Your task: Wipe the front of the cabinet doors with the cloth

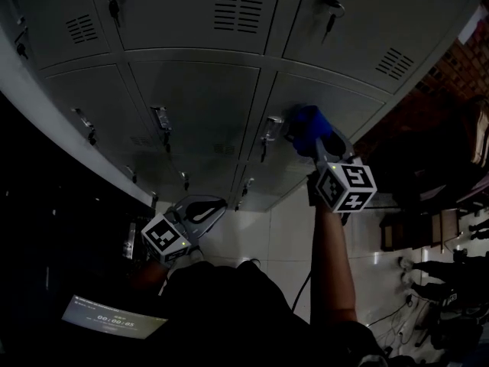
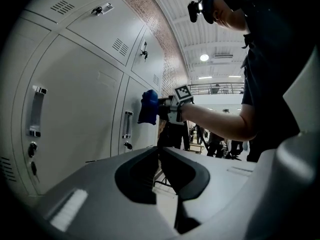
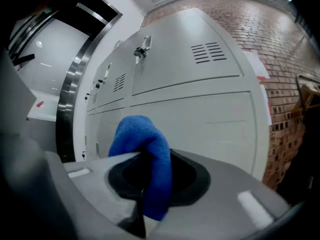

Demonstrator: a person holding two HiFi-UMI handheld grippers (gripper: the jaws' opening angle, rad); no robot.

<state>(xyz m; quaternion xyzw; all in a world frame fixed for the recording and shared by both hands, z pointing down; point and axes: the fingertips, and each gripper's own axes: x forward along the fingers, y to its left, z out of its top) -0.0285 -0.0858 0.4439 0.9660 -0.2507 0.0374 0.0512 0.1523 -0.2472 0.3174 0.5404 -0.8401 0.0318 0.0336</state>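
Observation:
Grey metal cabinet doors (image 1: 206, 98) fill the upper head view. A blue cloth (image 1: 309, 124) is pressed against the left edge of a middle-row door (image 1: 336, 105), beside its handle (image 1: 272, 128). My right gripper (image 1: 315, 138) is shut on the cloth, and its marker cube (image 1: 348, 186) faces the camera. In the right gripper view the cloth (image 3: 146, 149) bulges out between the jaws in front of the door (image 3: 205, 121). My left gripper (image 1: 205, 209) hangs lower, away from the doors, shut and empty, its jaws meeting at the tips (image 2: 159, 151). From there the cloth (image 2: 147, 106) shows against the door.
Door handles (image 2: 36, 111) and key locks (image 1: 330, 2) stick out from the doors. A brick wall (image 3: 280, 59) borders the cabinet on the right. A lit screen (image 1: 114, 321) sits low at the left. Furniture and people (image 1: 439, 270) stand on the pale floor to the right.

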